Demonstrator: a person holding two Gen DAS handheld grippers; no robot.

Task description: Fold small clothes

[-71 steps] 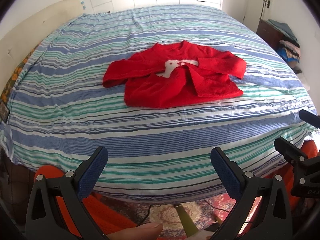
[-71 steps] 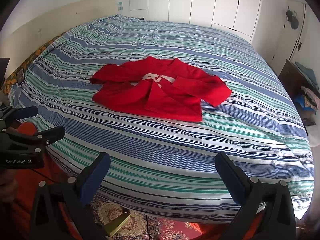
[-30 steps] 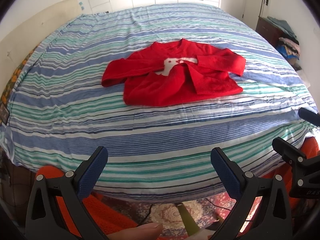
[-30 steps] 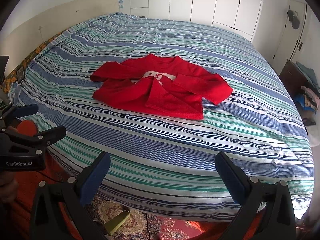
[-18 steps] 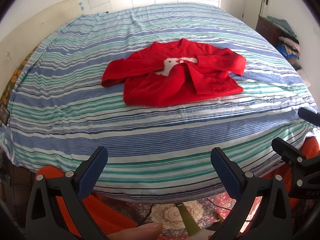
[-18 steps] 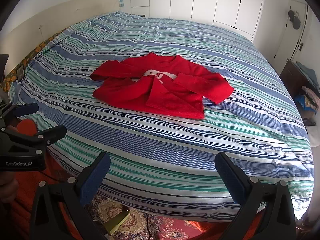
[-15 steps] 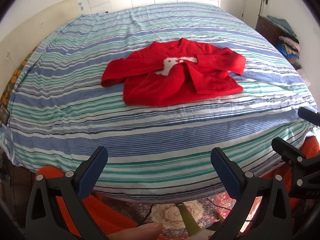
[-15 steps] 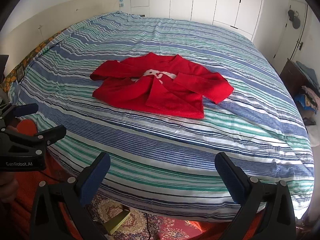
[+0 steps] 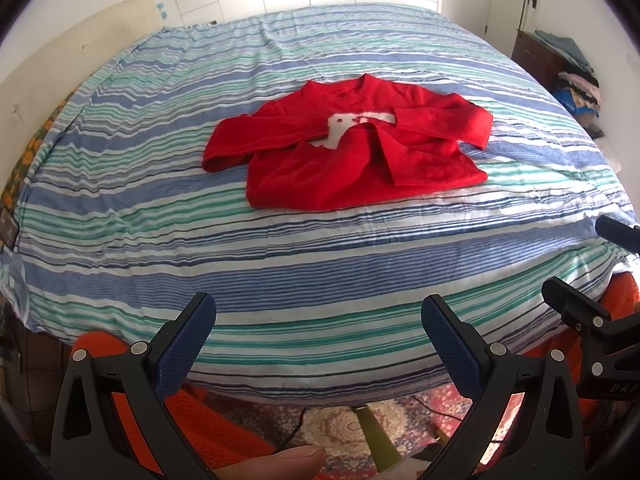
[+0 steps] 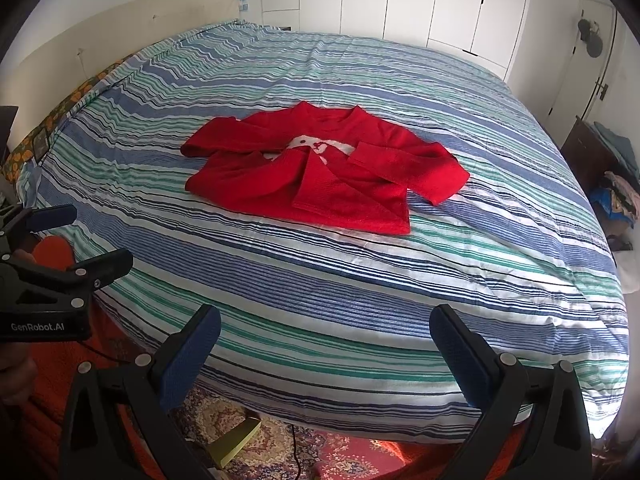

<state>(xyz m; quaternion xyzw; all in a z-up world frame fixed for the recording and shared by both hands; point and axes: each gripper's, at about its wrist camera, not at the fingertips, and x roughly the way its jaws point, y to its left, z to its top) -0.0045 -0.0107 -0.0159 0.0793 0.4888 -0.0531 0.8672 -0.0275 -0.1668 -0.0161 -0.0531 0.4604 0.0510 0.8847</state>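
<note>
A small red sweater with a white figure on the chest lies crumpled on the striped bed, sleeves folded across its body; it also shows in the right wrist view. My left gripper is open and empty, held off the bed's near edge, far from the sweater. My right gripper is open and empty, also at the near edge. Each gripper shows in the other's view, the right one at the right, the left one at the left.
The striped blue, green and white bed fills both views. A beige headboard is at the left, white wardrobe doors behind. A dark dresser with piled clothes stands at the right. A patterned rug lies below.
Both grippers stay open and nearly still; the views have shifted only slightly. The sweater has not moved.
</note>
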